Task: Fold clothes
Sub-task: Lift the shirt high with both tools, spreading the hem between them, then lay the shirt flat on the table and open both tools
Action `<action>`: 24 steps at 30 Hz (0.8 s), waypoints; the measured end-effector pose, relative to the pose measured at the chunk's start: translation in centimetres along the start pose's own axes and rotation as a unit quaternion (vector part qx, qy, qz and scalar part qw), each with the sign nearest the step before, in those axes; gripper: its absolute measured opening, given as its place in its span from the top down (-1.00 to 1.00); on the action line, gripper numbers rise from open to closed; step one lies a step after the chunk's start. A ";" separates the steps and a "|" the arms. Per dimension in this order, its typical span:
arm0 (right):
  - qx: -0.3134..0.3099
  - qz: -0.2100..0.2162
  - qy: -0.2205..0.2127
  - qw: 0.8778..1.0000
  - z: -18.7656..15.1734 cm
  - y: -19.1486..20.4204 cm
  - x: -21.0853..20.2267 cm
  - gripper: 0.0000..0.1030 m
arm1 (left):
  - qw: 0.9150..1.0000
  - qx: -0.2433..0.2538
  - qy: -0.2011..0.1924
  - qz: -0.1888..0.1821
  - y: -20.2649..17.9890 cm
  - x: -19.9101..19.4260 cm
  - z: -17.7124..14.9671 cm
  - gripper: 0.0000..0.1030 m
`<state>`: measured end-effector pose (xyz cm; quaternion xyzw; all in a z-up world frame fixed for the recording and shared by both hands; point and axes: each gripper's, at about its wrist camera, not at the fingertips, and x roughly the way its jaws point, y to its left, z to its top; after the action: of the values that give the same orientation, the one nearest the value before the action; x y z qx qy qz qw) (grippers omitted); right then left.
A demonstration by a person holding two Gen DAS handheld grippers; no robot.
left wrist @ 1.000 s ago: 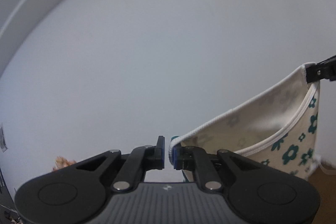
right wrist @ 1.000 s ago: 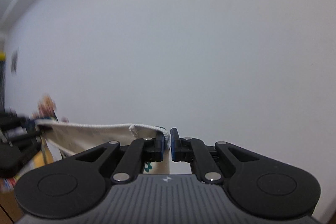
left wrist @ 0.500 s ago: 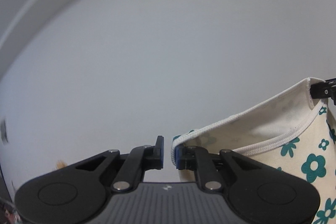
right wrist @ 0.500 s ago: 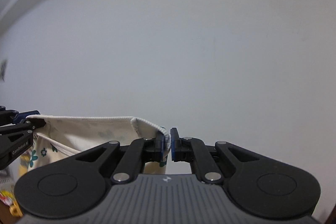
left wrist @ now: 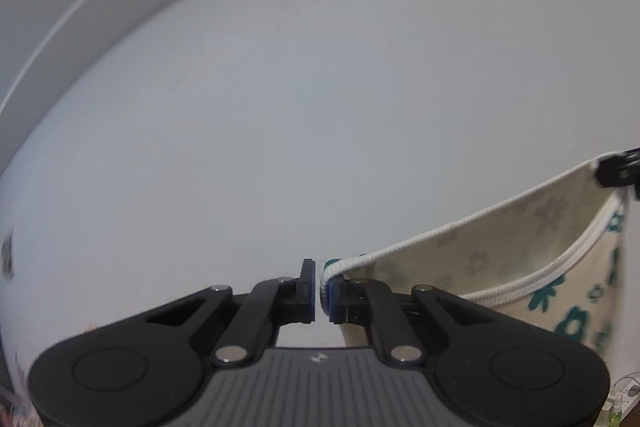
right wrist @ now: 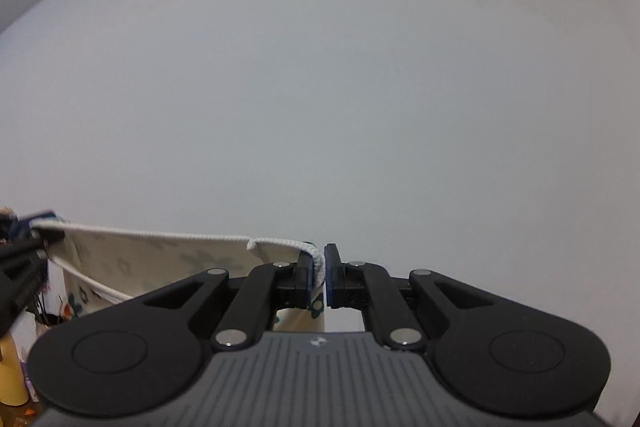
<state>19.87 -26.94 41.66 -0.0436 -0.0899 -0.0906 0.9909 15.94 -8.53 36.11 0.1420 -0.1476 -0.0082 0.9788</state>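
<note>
Now the cloth hangs a bit flatter between the two grippers than it did a moment ago, and in the left view the right gripper sits farther toward the picture's edge. It is a cream cloth with green flowers and a white corded hem, held up in the air in front of a plain white wall. The left gripper has its jaws narrow, closing on one corner of the hem, which lies against its right pad. The right gripper has its jaws shut tight on the other corner. From the right view, the top hem runs almost straight across to the left gripper. Above the cloth, the wall side is all open room.
</note>
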 end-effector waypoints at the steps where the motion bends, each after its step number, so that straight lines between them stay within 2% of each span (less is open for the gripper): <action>1: -0.008 0.001 -0.007 1.000 0.0 -0.1 -0.7 0.90 | 1.000 0.013 -0.009 -0.004 -0.2 -1.4 -0.1 0.88; 4: -0.040 0.006 -0.009 0.999 -2.6 -0.2 -2.7 0.90 | 0.998 0.064 -0.012 -0.024 -1.8 -6.0 -2.6 0.86; 6: -0.059 0.025 0.012 0.998 -5.6 -0.8 -4.7 0.90 | 0.994 0.097 0.011 -0.045 -3.3 -9.4 -5.8 0.86; 9: -0.104 0.066 0.061 0.991 -12.7 -0.8 -8.3 0.90 | 0.982 0.134 0.067 -0.114 -5.6 -15.4 -12.7 0.88; 11: -0.121 0.099 0.115 0.981 -18.9 -0.6 -11.2 0.90 | 0.968 0.145 0.114 -0.171 -7.2 -19.8 -18.2 0.89; 14: -0.117 0.146 0.216 0.958 -28.0 0.1 -16.9 0.91 | 0.938 0.131 0.205 -0.245 -8.9 -24.5 -26.0 0.92; 16: -0.101 0.166 0.285 0.939 -33.3 0.5 -20.7 0.91 | 0.917 0.129 0.251 -0.280 -9.9 -27.3 -29.6 0.93; 17: -0.092 0.172 0.315 0.929 -35.7 0.5 -22.4 0.91 | 0.910 0.129 0.264 -0.292 -10.2 -28.5 -30.7 0.93; 19: -0.076 0.179 0.349 0.917 -37.9 2.0 -27.3 0.91 | 0.904 0.130 0.275 -0.301 -5.3 -29.0 -31.6 0.93; 20: -0.070 0.182 0.358 0.913 -37.4 2.2 -28.0 0.91 | 0.902 0.130 0.278 -0.304 -3.2 -28.8 -31.7 0.93; 22: -0.061 0.188 0.367 0.909 -36.4 2.8 -28.7 0.90 | 0.897 0.127 0.285 -0.314 -2.5 -27.9 -31.4 0.93; 24: -0.054 0.194 0.372 0.906 -36.8 3.3 -29.8 0.89 | 0.891 0.126 0.293 -0.322 -2.1 -28.1 -30.3 0.93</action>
<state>-2.10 -22.41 -0.17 -0.0763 0.3009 0.0886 0.9465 -2.04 -0.54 -0.26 0.3000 0.2000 -0.2626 0.8950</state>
